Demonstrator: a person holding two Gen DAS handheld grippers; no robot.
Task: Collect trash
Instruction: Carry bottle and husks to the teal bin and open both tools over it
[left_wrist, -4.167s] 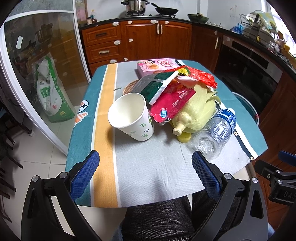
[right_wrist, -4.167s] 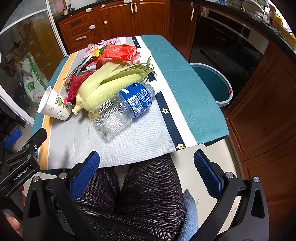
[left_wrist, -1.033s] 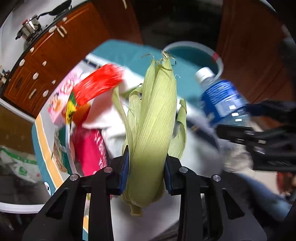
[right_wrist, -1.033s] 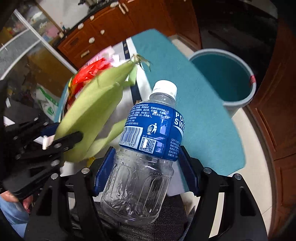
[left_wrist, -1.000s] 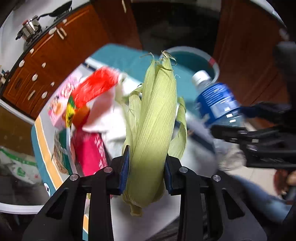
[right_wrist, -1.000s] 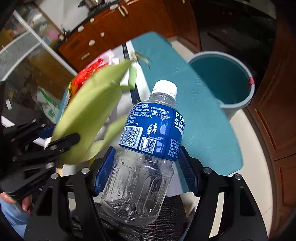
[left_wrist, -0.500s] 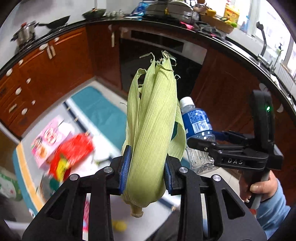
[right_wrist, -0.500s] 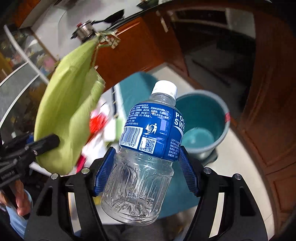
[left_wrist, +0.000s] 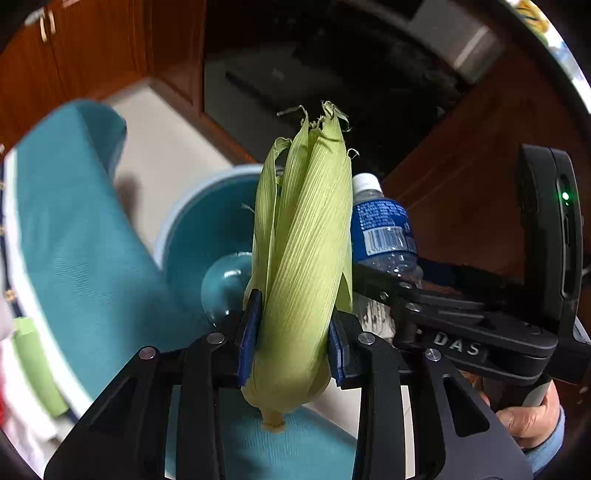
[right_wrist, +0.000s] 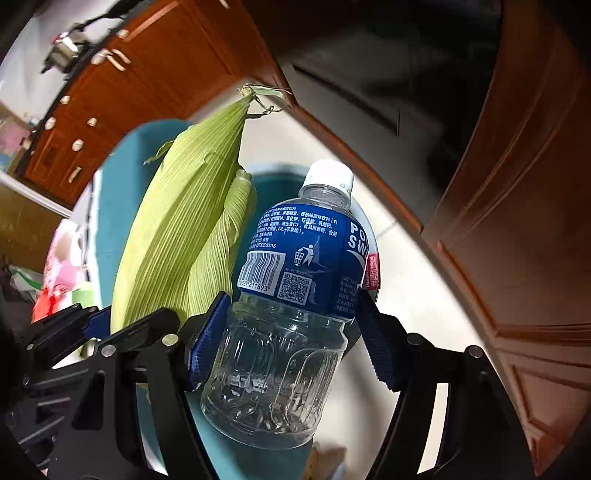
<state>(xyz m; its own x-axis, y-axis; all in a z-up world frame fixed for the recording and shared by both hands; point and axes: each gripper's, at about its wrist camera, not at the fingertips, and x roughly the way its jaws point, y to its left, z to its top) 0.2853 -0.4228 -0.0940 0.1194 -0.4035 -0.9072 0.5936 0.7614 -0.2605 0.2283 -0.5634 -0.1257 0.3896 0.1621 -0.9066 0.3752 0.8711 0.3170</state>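
Above the teal bin (left_wrist: 192, 236), the left gripper (left_wrist: 291, 347) has its fingers clamped on a husked corn cob (left_wrist: 303, 258), while just beside it the right gripper (right_wrist: 291, 339) grips a clear plastic bottle (right_wrist: 295, 302).

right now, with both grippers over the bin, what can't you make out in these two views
- Teal bin: in the left wrist view the corn covers the middle of it; in the right wrist view the bottle and the corn hide nearly all of it.
- Trash left on the table: motion-blurred and cut off at the left edge of both views.
- Left gripper and right gripper: pad contact faces hidden by the corn and the bottle.
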